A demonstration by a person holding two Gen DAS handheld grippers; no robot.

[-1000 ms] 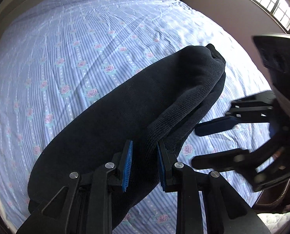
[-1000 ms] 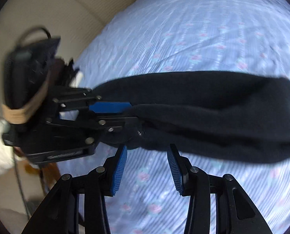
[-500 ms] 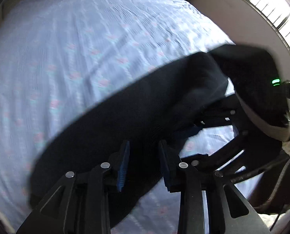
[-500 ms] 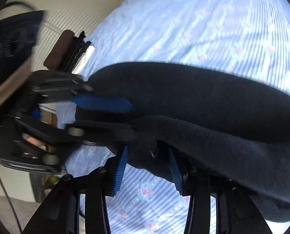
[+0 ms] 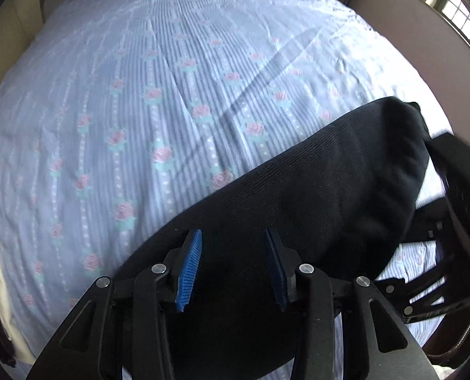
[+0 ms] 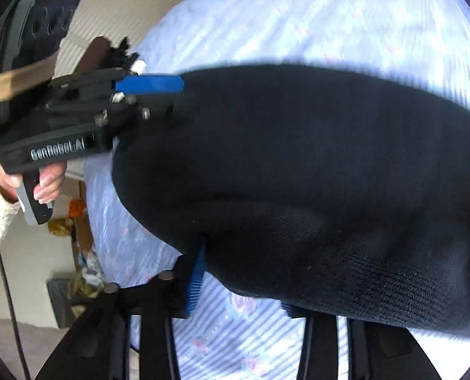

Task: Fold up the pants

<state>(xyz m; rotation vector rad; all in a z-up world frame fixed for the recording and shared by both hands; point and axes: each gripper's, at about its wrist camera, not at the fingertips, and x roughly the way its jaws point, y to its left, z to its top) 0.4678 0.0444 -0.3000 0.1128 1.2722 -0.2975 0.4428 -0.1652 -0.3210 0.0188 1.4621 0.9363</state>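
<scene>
Two grippers work over a bed whose sheet is pale blue with fine stripes and rows of small pink roses, lightly creased. Black pants lie folded in a long band across the near part of the sheet. The left gripper points steeply down over the dark cloth, its jaws spread and opening, the blue pads standing clear of the fabric between them. The right gripper has its jaws closing around the thick folded edge; whether the pads press on it I cannot tell, since cloth covers one pad. A barred window lights the pinkish wall beyond the bed. A hand holds the left gripper's handle, above a cluttered floor.
</scene>
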